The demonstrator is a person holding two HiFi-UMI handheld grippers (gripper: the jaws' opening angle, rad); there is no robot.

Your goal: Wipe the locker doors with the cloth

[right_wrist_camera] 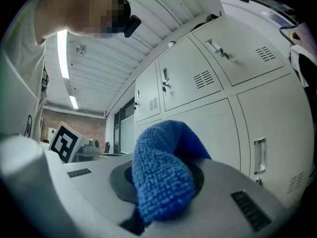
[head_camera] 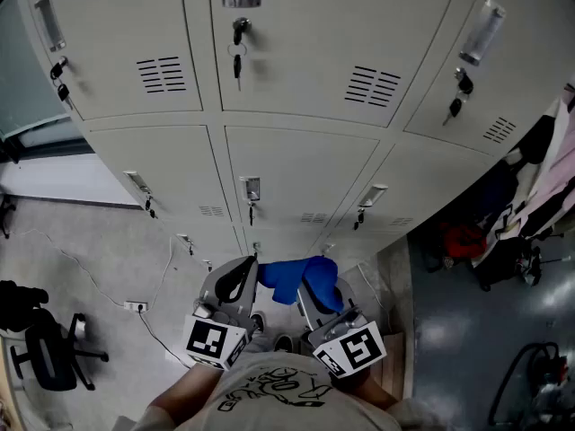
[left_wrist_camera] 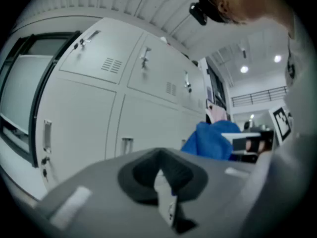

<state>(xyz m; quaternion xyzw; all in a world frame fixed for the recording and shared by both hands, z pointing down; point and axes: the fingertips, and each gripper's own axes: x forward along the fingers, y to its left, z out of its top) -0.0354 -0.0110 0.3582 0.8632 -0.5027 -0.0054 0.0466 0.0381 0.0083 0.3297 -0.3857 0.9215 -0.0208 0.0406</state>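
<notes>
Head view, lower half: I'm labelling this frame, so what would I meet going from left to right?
Black office chair → white power strip on the floor → left gripper → blue cloth, clamped in the right gripper → red bag → hanging clothes.

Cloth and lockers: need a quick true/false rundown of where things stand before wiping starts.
1. The blue cloth is gripped in the right tongs. True.
2. The cloth is pressed flat on a locker door. False: it is held clear of the locker doors.
3. Keys hang from several locks. True.
4. One locker door stands open. False: every door in view is shut.
5. The left tongs hold a second cloth. False: they hold nothing.
</notes>
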